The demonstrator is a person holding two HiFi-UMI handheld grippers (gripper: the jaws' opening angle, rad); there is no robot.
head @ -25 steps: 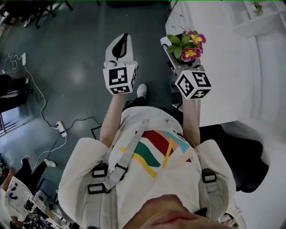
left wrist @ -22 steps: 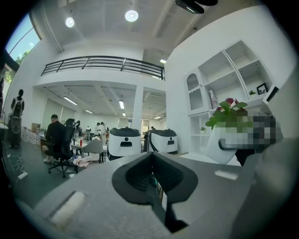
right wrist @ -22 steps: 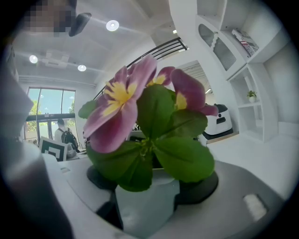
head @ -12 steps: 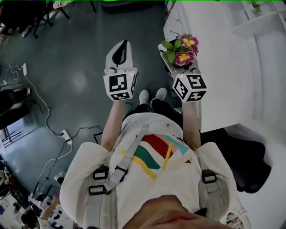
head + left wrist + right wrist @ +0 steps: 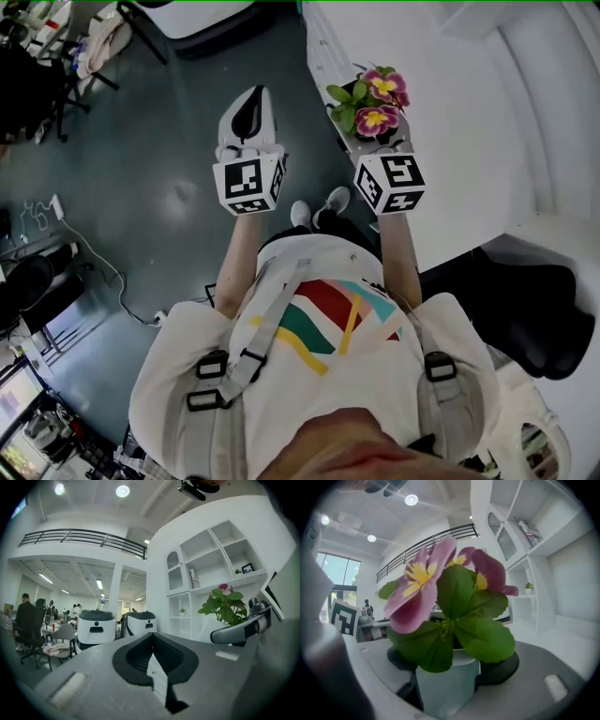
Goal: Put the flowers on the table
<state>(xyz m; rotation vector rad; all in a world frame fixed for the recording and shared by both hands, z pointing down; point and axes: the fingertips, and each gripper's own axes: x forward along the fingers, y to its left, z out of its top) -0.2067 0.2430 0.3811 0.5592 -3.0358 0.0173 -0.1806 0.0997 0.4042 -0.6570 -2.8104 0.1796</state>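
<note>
1. My right gripper is clamped, jaws wide, on the small white pot of the pink flowers, which is held upright over the left edge of the white table.
2. My left gripper is pressed together and empty, over the floor to the left.
3. I judge the pot light and smooth, perhaps slippery. The petals look soft, so the pot wall is the place to hold.

1. Head view looks steeply down onto floor and tabletop.
2. Left gripper view faces outward toward the shelves.
3. Right gripper view sits close behind the flowers, shared by all views.
</note>
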